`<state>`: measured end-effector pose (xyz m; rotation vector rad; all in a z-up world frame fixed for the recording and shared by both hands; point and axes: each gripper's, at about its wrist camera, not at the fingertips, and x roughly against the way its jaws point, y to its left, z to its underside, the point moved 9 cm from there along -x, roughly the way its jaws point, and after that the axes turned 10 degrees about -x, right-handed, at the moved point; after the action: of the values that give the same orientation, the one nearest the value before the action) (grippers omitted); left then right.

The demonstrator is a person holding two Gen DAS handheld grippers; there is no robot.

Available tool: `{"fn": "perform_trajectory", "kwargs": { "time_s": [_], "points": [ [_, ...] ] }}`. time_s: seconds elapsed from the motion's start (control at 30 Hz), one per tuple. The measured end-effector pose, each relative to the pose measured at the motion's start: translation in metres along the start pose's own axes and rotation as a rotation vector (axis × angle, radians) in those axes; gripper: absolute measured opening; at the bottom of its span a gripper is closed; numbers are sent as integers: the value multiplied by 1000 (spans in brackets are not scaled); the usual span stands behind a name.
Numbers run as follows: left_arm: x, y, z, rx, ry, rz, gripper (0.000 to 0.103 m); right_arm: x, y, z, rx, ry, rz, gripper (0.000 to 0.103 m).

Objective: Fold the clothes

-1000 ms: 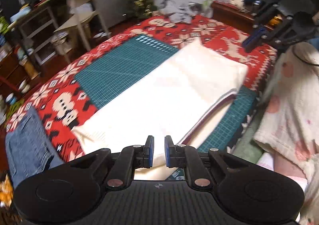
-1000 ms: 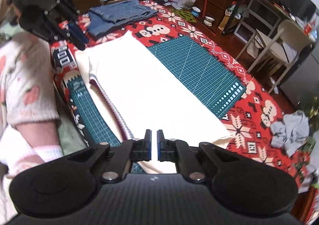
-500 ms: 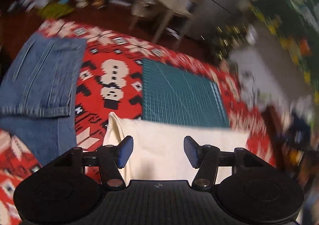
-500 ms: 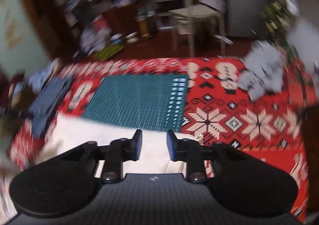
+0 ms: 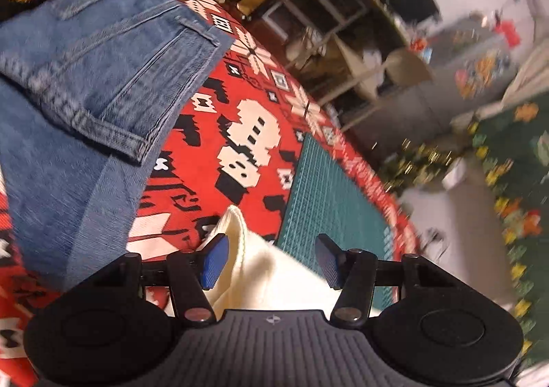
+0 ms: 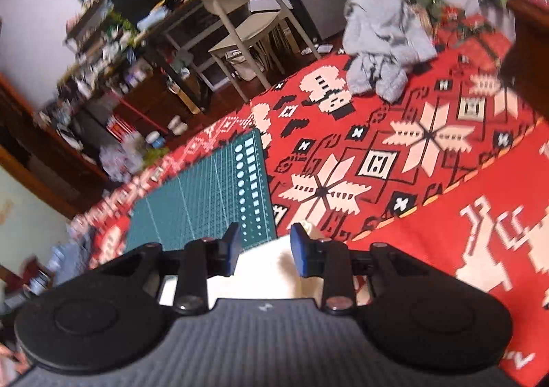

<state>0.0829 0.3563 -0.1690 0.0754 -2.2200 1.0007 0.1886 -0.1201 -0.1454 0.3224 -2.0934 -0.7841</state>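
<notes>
A folded cream garment (image 5: pixel 274 270) lies on a green cutting mat (image 5: pixel 326 201) over a red patterned blanket (image 5: pixel 247 143). My left gripper (image 5: pixel 271 261) stands open low over the garment's left corner. The cloth's ribbed edge rises between the fingers, close to the left pad (image 5: pixel 214 260). In the right wrist view my right gripper (image 6: pixel 266 248) hangs over the cream garment (image 6: pixel 267 273) at its right corner. Its jaws are opening, with cloth under and between them and neither pad pressing on it. The green cutting mat (image 6: pixel 206 201) reaches out ahead of it.
Folded blue jeans (image 5: pixel 85 84) lie on the blanket left of the cream garment. A crumpled grey garment (image 6: pixel 381 40) sits at the blanket's far end. Beyond the bed stand a pale chair (image 6: pixel 247 19) and cluttered shelves (image 6: pixel 113 54).
Both grippers went from shut to open, rolled about a quarter turn and sank toward the cream garment. They now face across it over its two corners instead of along it.
</notes>
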Motion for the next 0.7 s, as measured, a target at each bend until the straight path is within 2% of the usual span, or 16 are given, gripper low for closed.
{"fn": "perform_trajectory", "kwargs": {
  "time_s": [0.07,0.2,0.3,0.43,0.47,0.63,0.7],
  "points": [
    [-3,5,0,20,-5,15,52,-6,-12,-2,-77,15,-16,34],
    [-7,6,-2,-35,16,-24,52,-23,-34,0,-204,63,-15,34],
    [-9,12,2,-5,25,-15,51,-33,-36,1,-209,68,-4,34],
    [-15,9,1,-57,34,-28,46,-50,-35,-1,-203,70,-1,34],
    [-17,8,2,-67,38,-26,40,-54,-35,0,-196,72,6,30],
    [-28,7,10,-91,88,-38,23,-59,-38,5,-191,97,26,14],
    [-29,6,13,-107,86,-56,21,-59,-38,5,-191,95,25,6]
  ]
}}
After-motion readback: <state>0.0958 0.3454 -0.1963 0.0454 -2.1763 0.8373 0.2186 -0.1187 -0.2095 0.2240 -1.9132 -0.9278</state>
